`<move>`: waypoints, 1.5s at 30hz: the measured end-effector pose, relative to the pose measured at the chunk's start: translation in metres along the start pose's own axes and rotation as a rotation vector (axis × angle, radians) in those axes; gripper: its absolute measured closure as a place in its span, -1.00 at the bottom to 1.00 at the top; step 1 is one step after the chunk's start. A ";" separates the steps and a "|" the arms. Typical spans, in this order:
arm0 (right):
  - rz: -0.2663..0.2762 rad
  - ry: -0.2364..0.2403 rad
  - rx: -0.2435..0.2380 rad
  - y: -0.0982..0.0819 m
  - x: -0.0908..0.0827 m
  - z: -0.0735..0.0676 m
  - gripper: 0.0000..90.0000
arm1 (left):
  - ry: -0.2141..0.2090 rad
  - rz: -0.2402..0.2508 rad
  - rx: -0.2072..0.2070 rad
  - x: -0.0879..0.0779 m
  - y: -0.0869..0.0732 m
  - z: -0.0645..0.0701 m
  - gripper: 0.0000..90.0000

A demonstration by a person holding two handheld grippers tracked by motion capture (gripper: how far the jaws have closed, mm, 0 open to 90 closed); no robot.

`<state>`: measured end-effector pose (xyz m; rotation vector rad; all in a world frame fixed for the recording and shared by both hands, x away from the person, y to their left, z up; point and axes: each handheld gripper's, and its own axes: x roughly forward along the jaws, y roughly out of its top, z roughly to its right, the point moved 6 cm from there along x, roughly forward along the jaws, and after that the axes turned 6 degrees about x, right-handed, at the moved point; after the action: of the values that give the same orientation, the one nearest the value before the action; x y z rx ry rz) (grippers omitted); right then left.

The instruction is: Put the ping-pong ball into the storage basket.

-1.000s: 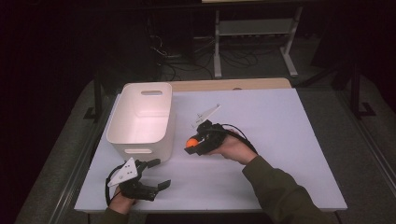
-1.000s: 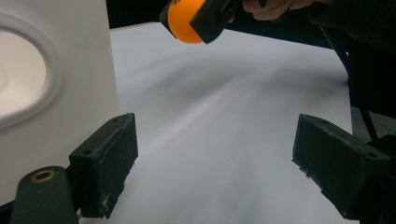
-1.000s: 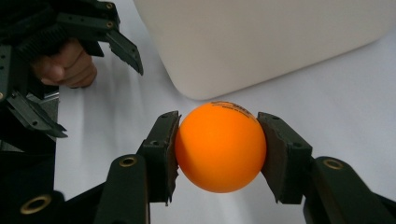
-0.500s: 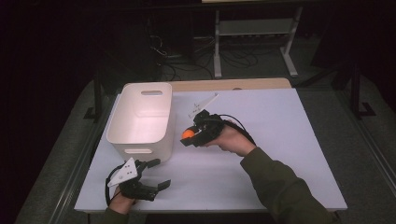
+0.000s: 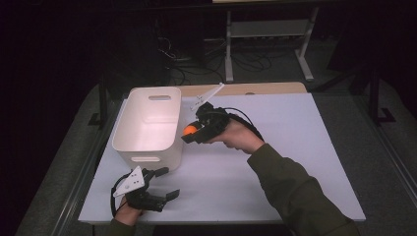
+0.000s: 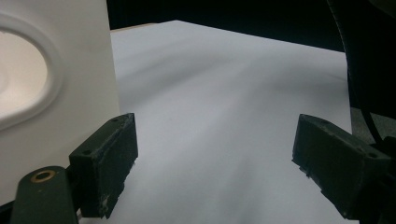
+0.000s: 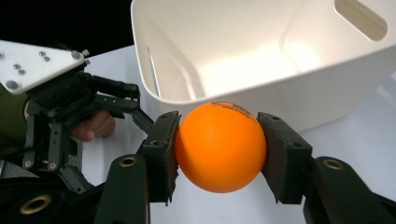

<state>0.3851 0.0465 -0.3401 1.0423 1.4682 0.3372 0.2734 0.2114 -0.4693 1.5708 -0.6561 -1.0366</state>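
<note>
Beside the white bin, the right hand-held gripper clamps an orange ball bearing unreadable dark print.

One orange ball, one white bin, two grippers: left gripper, right gripper

Only one bit of print anywhere: a short line of small dark lettering near the top of the orange ball, seen in the right gripper view, too small and blurred to read. No legible words, brand marks, numbers or signs elsewhere on the white bin or white table.
</note>
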 end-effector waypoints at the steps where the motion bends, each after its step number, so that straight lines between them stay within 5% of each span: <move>1: 0.001 0.001 -0.002 0.003 0.000 -0.001 0.11 | 0.000 0.001 0.000 0.000 0.000 0.000 -0.69; 29: 0.025 0.025 -0.050 0.060 0.027 -0.020 0.11 | -0.001 0.001 0.002 0.000 0.000 0.000 -0.69; 45: -0.044 0.006 -0.064 0.062 0.069 -0.018 0.10 | -0.001 0.005 0.003 -0.001 0.000 0.000 -0.69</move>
<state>0.4036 0.1390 -0.3347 0.9573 1.4746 0.3543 0.2731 0.2118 -0.4690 1.5705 -0.6623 -1.0334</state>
